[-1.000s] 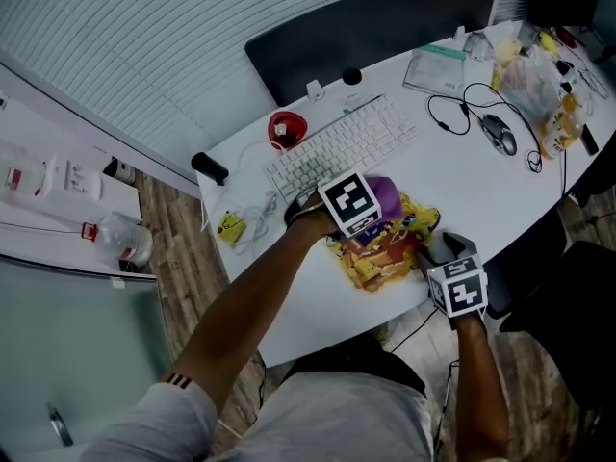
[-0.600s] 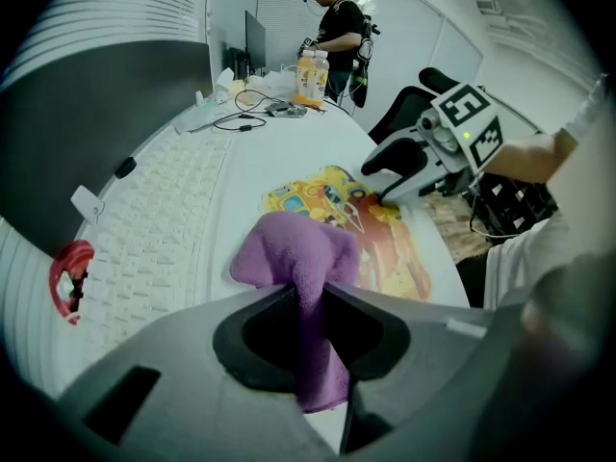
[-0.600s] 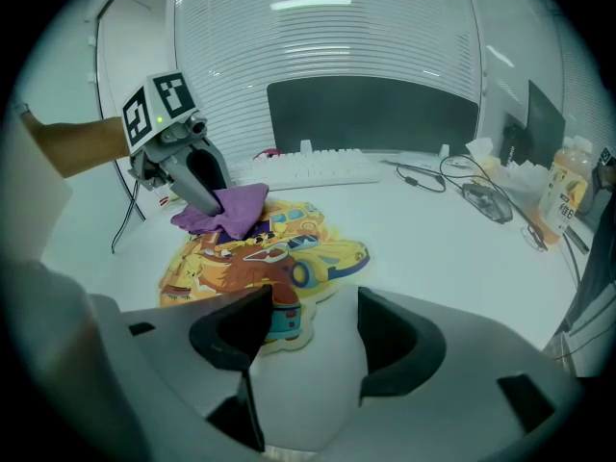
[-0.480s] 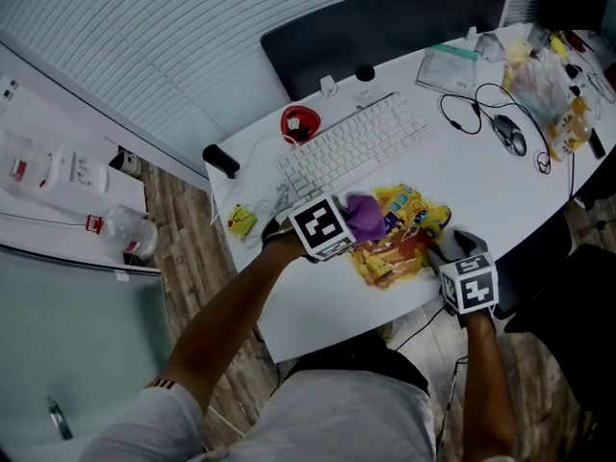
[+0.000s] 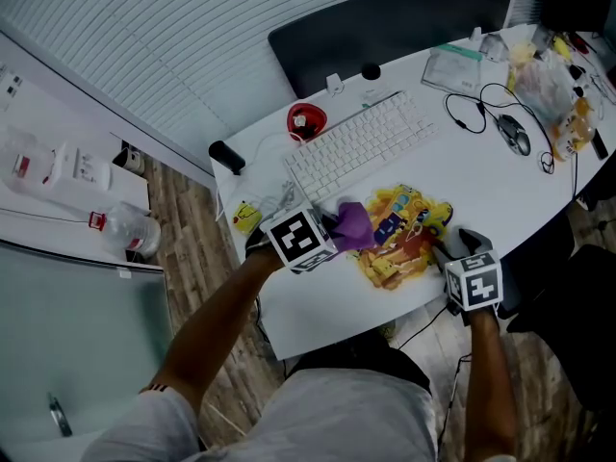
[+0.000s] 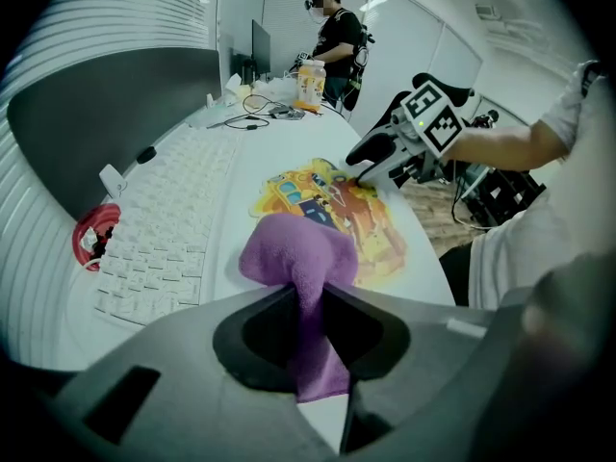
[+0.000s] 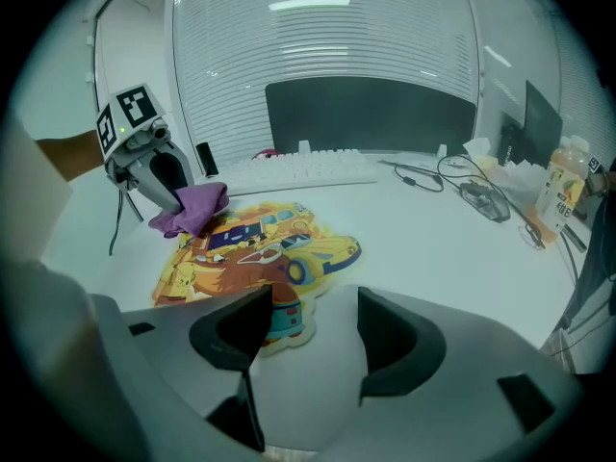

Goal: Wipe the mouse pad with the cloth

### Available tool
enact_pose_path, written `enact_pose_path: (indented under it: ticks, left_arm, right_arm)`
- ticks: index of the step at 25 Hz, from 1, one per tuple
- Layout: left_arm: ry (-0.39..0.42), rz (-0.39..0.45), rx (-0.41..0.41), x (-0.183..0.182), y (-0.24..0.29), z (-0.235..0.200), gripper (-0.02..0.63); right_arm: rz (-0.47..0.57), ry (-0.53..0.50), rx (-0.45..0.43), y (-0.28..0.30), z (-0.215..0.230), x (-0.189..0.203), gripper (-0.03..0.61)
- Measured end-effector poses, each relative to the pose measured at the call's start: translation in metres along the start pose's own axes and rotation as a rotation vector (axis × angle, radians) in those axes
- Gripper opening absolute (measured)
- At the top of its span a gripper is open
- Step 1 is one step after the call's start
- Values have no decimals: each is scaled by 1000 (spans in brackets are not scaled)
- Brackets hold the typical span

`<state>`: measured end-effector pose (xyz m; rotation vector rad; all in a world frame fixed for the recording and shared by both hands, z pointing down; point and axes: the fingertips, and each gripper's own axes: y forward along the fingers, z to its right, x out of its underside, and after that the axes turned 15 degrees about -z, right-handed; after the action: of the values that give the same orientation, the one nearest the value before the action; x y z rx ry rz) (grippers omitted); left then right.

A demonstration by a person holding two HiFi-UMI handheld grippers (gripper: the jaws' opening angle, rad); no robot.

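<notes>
At the left end of the cartoon-printed mouse pad (image 5: pixel 404 234), the left gripper (image 5: pixel 332 229) is clenched on a purple cloth (image 5: pixel 354 224). Its own view shows the jaws pinching one narrow fold, with the rest bunched ahead of them and lying over the pad's edge. The right gripper (image 5: pixel 450 250) sits at the opposite edge with its jaws apart and nothing between them. Its tips look to rest on or just at the pad's rim, though whether they press down cannot be told. The main risk is probably the pad itself. It is thin, oddly shaped and lies on a smooth white desk (image 5: pixel 481 191), so a dragging stroke could slide or buckle it unless the right gripper truly pins it. The grip on the cloth is a second weak point, since so little fabric is caught that friction against the pad might pull the fold free. The bunched wad also touches only a small patch, so a stroke may well leave strips of the print unwiped. The white keyboard (image 5: pixel 361 142) lies just beside the pad's far edge, and a wide sweep could knock it. A stroke carried right across would bring the cloth against the right gripper, leaving that corner uncleaned or bumping the two grippers together.
</notes>
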<state>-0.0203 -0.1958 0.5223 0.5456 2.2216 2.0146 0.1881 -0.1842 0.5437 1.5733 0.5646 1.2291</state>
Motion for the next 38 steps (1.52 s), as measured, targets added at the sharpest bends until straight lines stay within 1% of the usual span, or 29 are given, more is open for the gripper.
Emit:
enact_pose_path:
  ticks: [5,10,14,16,18,20,23,27,30,33,35,38]
  left_arm:
    - [-12,31,-28,-2,-14,-1,81]
    - [-42,115,-92,-16,-37,-6,81]
    - [-52,173,-147,-38,-52,-12,81]
    - [-51,208,-143,-55,-56,-11,81]
    - [-45,240,-118,-75,-56,-6,81]
    - [-33,256,-83,-96,-51,1,81]
    - [3,239,-29,-129,-36,12,81]
    - [63,161,15,-158,-7,22,81]
    - [85,92,25,-164,15,25,81]
    - [104,31,34,-161,30,29,81]
    - [117,7,30,-159,35,30,81]
    - [140,0,8,-157,37,30,81]
  right_arm:
    - [-1,3,0,0,0,0,241]
    - [3,4,1,0,0,0,241]
    - [4,5,0,0,0,0,241]
    - [6,4,-1,0,0,0,241]
    - [8,4,-1,0,-1,0,241]
    - [10,4,-2,-1,-1,0,241]
    - [13,5,-5,-1,-1,1,241]
    - [18,6,-9,0,-1,1,241]
    - [23,5,-10,0,-1,0,241]
    - [31,10,-14,-1,-3,-2,241]
    - [33,10,-16,-2,-2,-2,241]
    - [33,9,-17,-2,-1,-1,241]
